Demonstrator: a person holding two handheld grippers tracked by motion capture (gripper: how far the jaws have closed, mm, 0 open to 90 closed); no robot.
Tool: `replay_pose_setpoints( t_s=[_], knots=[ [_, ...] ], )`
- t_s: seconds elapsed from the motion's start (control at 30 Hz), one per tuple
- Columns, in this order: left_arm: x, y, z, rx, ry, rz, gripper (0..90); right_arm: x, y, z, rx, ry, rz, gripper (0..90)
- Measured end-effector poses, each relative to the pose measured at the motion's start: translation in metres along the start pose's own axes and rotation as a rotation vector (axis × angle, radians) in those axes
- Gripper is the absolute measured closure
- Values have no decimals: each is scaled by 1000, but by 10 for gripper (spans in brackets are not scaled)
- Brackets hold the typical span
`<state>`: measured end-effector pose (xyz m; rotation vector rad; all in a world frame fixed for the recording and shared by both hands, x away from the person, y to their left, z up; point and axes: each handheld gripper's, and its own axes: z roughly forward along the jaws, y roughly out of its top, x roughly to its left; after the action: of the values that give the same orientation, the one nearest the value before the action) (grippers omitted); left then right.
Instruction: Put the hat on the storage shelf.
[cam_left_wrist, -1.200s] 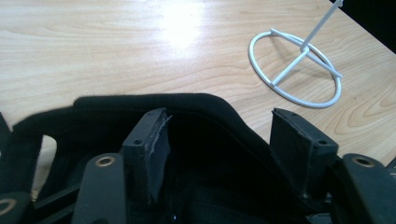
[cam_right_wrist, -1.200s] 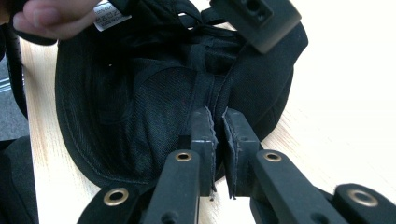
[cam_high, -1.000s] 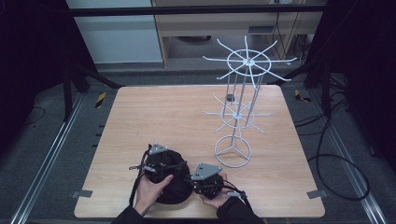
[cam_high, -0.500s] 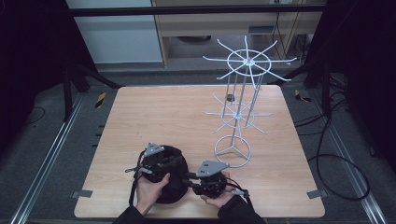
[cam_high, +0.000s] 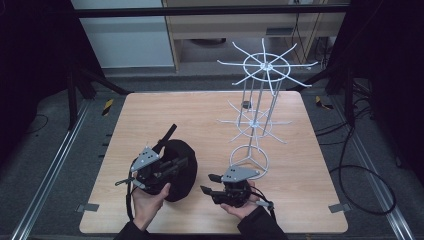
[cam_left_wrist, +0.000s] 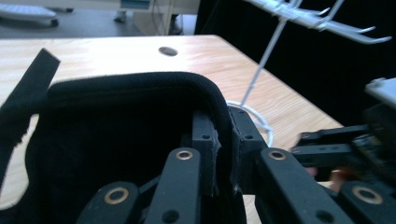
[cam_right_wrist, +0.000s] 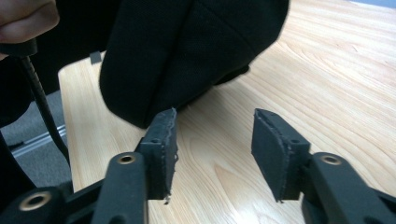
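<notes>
A black cap (cam_high: 181, 189) with a loose strap (cam_high: 167, 136) hangs tilted above the front left of the wooden table (cam_high: 200, 115). My left gripper (cam_high: 184, 164) is shut on the cap's rim; in the left gripper view the rim (cam_left_wrist: 205, 88) is pinched between the pads of the left gripper (cam_left_wrist: 224, 135). My right gripper (cam_high: 207, 183) sits just right of the cap, pointing left at it. Its jaws have just been opening, and in the right gripper view the right gripper (cam_right_wrist: 215, 140) stands open with nothing between its pads, the cap (cam_right_wrist: 187, 46) just beyond its left fingertip.
A tall white wire display rack (cam_high: 260, 95) stands on the right half of the table, its ring base (cam_high: 248, 159) close behind my right gripper. A small dark hole (cam_high: 245, 104) lies in the tabletop near the rack. Black cables trail on the floor to the right.
The left gripper has closed on the cap's rim and lifted it, so the strap now sticks up. The right gripper has opened off the cap and drawn slightly right.
</notes>
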<state>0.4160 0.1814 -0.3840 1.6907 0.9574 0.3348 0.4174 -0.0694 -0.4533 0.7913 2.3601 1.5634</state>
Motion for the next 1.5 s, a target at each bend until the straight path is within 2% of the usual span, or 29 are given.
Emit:
replay_pose_setpoints(
  t_s=[0.07, 0.2, 0.3, 0.37, 0.43, 0.5, 0.57, 0.63, 0.67, 0.7, 0.8, 0.93, 1.03, 1.17, 1.3, 1.5],
  knots=[
    [-4, 2, -2, -13, -16, 10, 820, 1, 2, 2, -16, 12, 9, 485],
    [-11, 2, -1, -2, -53, 29, 820, 1, 5, 3, -51, 41, 38, 481],
    [-17, 0, 2, 8, -69, 44, 820, -1, 5, 4, -71, 69, 70, 517],
    [-21, 0, 3, 12, -82, 64, 821, -2, 5, 5, -69, 78, 83, 599],
    [-23, -1, 3, 12, -87, 80, 821, -3, 5, 5, -61, 99, 101, 744],
    [-24, 0, 2, 4, -96, 83, 822, -3, 5, 4, -68, 97, 103, 885],
    [-23, 1, 1, -3, -105, 83, 822, -4, 7, 1, -76, 98, 106, 900],
    [-22, 1, 0, -14, -102, 93, 821, -2, 9, -3, -74, 65, 71, 900],
    [-22, 1, -1, -17, -97, 97, 819, -1, 12, -6, -76, 21, 38, 900],
    [-22, 1, -2, -20, -89, 107, 819, -1, 12, -6, -76, 21, 38, 900],
    [-19, -1, -3, -22, -81, 125, 813, 0, 19, -15, -69, -67, -33, 900],
    [-17, -5, -5, -3, -76, 140, 805, 1, 21, -19, -53, -93, -60, 900],
    [-13, -14, -9, 24, -61, 147, 795, 3, 22, -19, -20, -120, -108, 900],
    [-4, -25, -17, 39, -44, 131, 786, 9, 24, -13, 22, -114, -153, 900],
    [7, -37, -27, 56, -4, 128, 777, 19, 24, 0, 57, -93, -190, 900],
    [22, -51, -41, 83, 35, 111, 779, 31, 22, 19, 78, -45, -194, 866]
  ],
)
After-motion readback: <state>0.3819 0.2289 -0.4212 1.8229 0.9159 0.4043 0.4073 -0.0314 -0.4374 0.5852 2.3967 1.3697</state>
